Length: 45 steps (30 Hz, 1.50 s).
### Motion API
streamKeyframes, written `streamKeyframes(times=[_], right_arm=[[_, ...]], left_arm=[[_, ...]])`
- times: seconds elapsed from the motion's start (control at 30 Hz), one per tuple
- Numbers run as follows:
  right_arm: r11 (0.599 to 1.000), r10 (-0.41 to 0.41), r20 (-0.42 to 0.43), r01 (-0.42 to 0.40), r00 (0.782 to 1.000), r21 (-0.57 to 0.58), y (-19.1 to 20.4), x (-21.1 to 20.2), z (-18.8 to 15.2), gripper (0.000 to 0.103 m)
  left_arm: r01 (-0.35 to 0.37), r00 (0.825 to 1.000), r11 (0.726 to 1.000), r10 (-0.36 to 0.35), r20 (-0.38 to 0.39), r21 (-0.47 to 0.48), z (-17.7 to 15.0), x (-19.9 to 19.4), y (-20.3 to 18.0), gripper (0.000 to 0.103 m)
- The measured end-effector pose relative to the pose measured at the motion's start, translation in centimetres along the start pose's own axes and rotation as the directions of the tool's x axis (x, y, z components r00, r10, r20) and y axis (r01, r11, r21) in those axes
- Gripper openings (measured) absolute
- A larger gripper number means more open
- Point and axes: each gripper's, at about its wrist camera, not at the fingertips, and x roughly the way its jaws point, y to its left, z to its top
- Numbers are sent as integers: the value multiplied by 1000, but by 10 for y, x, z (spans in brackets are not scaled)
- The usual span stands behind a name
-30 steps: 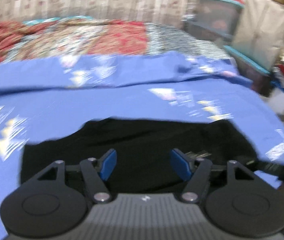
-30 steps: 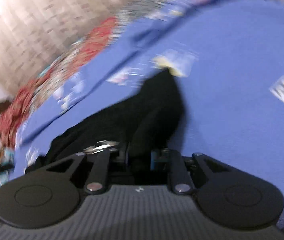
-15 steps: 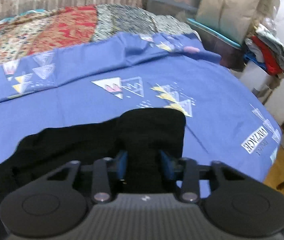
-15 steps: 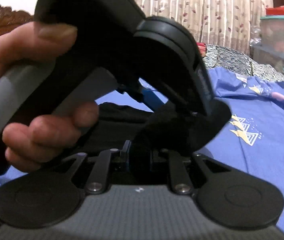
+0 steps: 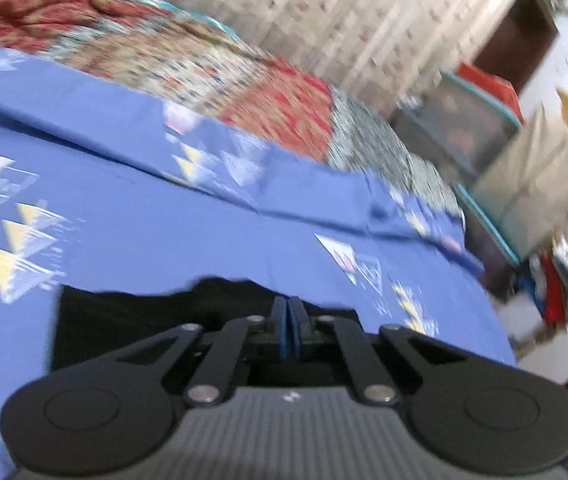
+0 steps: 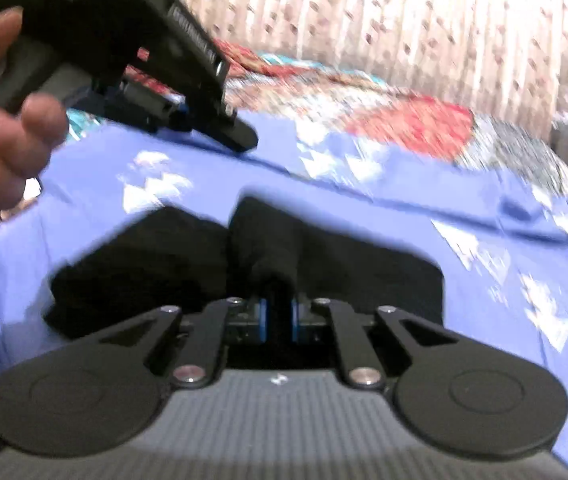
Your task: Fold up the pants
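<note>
A blue bedsheet with printed triangles fills the middle and lower part of both views, and a red and patterned quilt lies along its far edge, toward the upper left of the left wrist view. A pale curtain hangs behind it across the top.

The black pants lie bunched on the sheet at lower centre of the right wrist view. In the left wrist view they show as a dark patch at lower left, just beyond the fingers.

At the upper right of the left wrist view stand clear storage bins with teal rims; something red lies on or in the top one, too blurred to tell which.

The right gripper is clamped on a raised fold of the pants, its jaws having just narrowed. The left gripper has just closed; its blue pads meet with nothing between them. A hand holds it at the upper left of the right wrist view.
</note>
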Motion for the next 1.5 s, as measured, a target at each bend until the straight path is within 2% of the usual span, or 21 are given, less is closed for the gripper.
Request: streamKeyframes(times=[0.13, 0.17, 0.2, 0.27, 0.3, 0.43, 0.47, 0.5, 0.57, 0.6, 0.7, 0.83, 0.93, 1.0, 1.07, 1.13, 1.17, 1.23, 1.33, 1.4, 1.5], right_arm=[[996, 83, 41, -82, 996, -24, 29, 8, 25, 13], [995, 97, 39, -96, 994, -33, 35, 12, 28, 13], [994, 107, 32, -106, 994, -40, 42, 14, 30, 13], [992, 113, 5, -113, 994, -53, 38, 31, 34, 13], [991, 113, -10, -113, 994, -67, 42, 33, 31, 13], [981, 130, -75, -139, 989, -133, 59, 41, 15, 14], [977, 125, -79, -137, 989, -165, 62, 43, 12, 14], [974, 119, -78, -132, 990, -187, 66, 42, 11, 14], [973, 113, -69, -124, 991, -195, 67, 39, 11, 14], [976, 111, -60, -120, 992, -183, 64, 37, 12, 14], [983, 113, -22, -115, 993, -142, 51, 36, 16, 14], [975, 141, 92, -122, 986, -186, 60, 24, 21, 14], [956, 182, 111, -149, 977, -254, 80, 29, 26, 14], [940, 225, 72, -198, 972, -277, 93, 40, 25, 23], [917, 271, -39, -270, 962, -294, 104, 60, 18, 31], [917, 286, -130, -311, 949, -249, 107, 72, 10, 31], [919, 304, -144, -330, 942, -217, 104, 71, 9, 33], [916, 343, -129, -362, 930, -174, 93, 59, 10, 38], [933, 342, -83, -349, 936, -85, 65, 43, 13, 39], [951, 309, -54, -309, 950, 6, 40, 34, 14, 39], [970, 216, -50, -209, 975, 121, 8, 27, 5, 39]], left_arm=[[-19, 999, 998, 21, 41, -52, 2, -21, 38, 5], [-28, 999, 998, 31, 42, -64, 0, -25, 47, 14], [-44, 998, 995, 47, 30, -85, -4, -28, 57, 39], [-75, 997, 989, 76, -1, -126, -12, -26, 74, 78], [-75, 997, 988, 74, -14, -138, -15, -22, 79, 81], [-39, 995, 985, 23, -101, -165, -24, 1, 89, 82], [-36, 992, 989, 19, -122, -143, -25, 10, 84, 74], [-42, 989, 992, 25, -147, -117, -27, 17, 81, 53], [-64, 981, 996, 50, -188, -68, -30, 31, 72, 40], [-57, 983, 998, 50, -175, -39, -31, 33, 68, 29], [-1, 994, 1000, 0, -108, -4, -30, 19, 58, 19], [54, 998, 997, -56, 37, 50, -31, -17, 50, 19], [23, 995, 1000, -24, 98, 8, -37, -35, 68, 20], [-30, 996, 997, 36, 79, -70, -47, -35, 93, 22], [-121, 993, 985, 121, -11, -124, -58, -22, 115, 27], [-189, 980, 975, 180, -80, -117, -69, -11, 123, 35], [-206, 977, 973, 198, -82, -103, -74, -11, 122, 41], [-231, 972, 970, 227, -65, -76, -77, -14, 118, 47], [-281, 959, 959, 279, -59, -33, -77, -15, 108, 53], [-324, 945, 946, 323, -57, -11, -79, -12, 100, 60], [-366, 929, 930, 366, -49, 25, -81, -13, 89, 62]])
